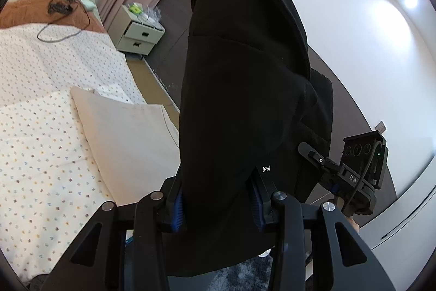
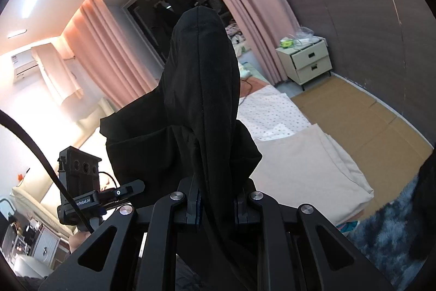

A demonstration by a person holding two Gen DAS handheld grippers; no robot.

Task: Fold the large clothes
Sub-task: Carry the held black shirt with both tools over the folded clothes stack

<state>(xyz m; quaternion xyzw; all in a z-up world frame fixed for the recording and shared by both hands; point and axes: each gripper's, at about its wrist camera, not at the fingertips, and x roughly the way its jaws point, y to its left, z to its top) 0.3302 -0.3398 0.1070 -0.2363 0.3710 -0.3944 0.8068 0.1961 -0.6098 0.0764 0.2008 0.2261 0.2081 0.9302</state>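
A large black garment (image 1: 239,89) hangs in the air, held up by both grippers above the bed. My left gripper (image 1: 218,206) is shut on one edge of it; the cloth fills the gap between the blue-padded fingers (image 1: 178,212). A small white logo shows on the cloth near the fingers. My right gripper (image 2: 216,205) is shut on another edge of the same black garment (image 2: 201,89), which rises in a tall fold ahead of it. The right gripper also shows in the left wrist view (image 1: 313,154), and the left gripper shows in the right wrist view (image 2: 128,188).
A bed with a dotted white sheet (image 1: 49,132) and a beige pillow (image 1: 128,138) lies below. A white two-drawer nightstand (image 1: 139,34) stands by pink curtains (image 2: 109,51) and a dark wall. Cardboard covers the floor (image 2: 354,111). A blue-grey shaggy rug (image 2: 387,231) lies near me.
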